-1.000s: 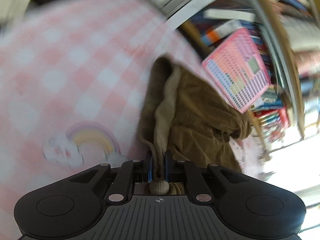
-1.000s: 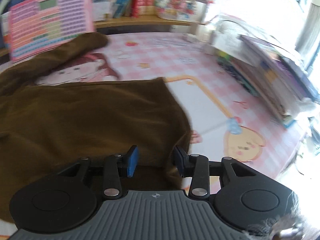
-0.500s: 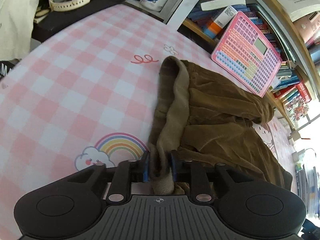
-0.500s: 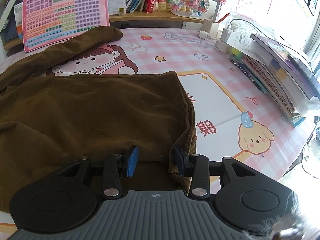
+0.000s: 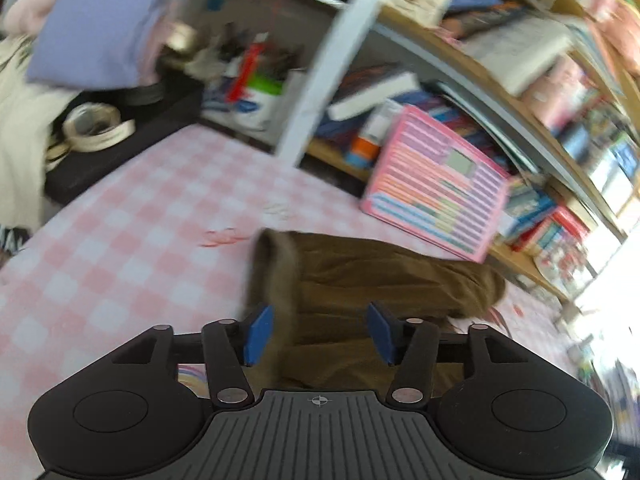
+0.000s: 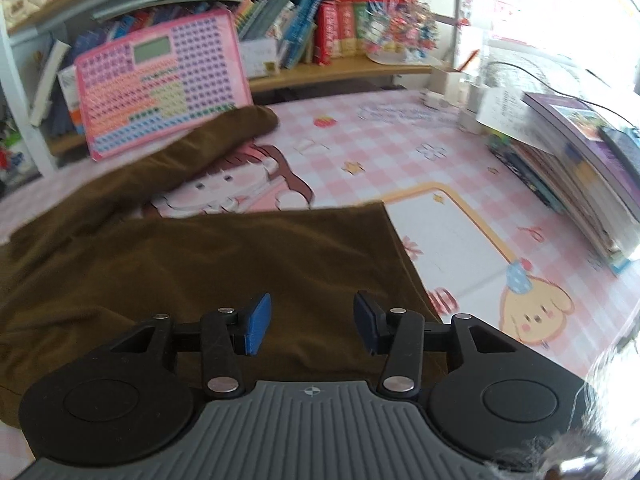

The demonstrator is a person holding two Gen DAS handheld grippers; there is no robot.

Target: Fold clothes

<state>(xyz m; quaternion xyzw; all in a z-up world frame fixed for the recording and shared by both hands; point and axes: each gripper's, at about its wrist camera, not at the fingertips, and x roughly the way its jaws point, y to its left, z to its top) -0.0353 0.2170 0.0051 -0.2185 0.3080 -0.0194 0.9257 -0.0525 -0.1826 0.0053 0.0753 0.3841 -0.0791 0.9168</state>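
Both hand-held grippers stood with their jaws apart and widening, nothing pinched in either one. The left hand-held gripper (image 5: 318, 334) hung above the ribbed edge of the brown garment (image 6: 192, 272), its blue pads clear of the cloth on either side, though that view was smeared and I could not swear the left pad was not brushing the lighter band. The right hand-held gripper (image 6: 306, 324) hovered over the flat panel near the garment's right-hand corner, also clear of it. The garment lay spread on the bench (image 6: 400, 148), over the pink checked mat with its cartoon girl, one sleeve running up towards the pink toy tablet (image 6: 160, 84) that leaned against the shelf; a stack of books (image 6: 580, 160) sat well off to the right. To my eye a fold had just been laid and let go, so the step in hand was the release between folds, with the job perhaps half done: the sleeve near the tablet was not yet tucked in. I judged the next move would call for fresh grips, probably on that stray sleeve or on the far edge, taken low enough to catch only the top layer, then carried across without dragging the lower fold askew.
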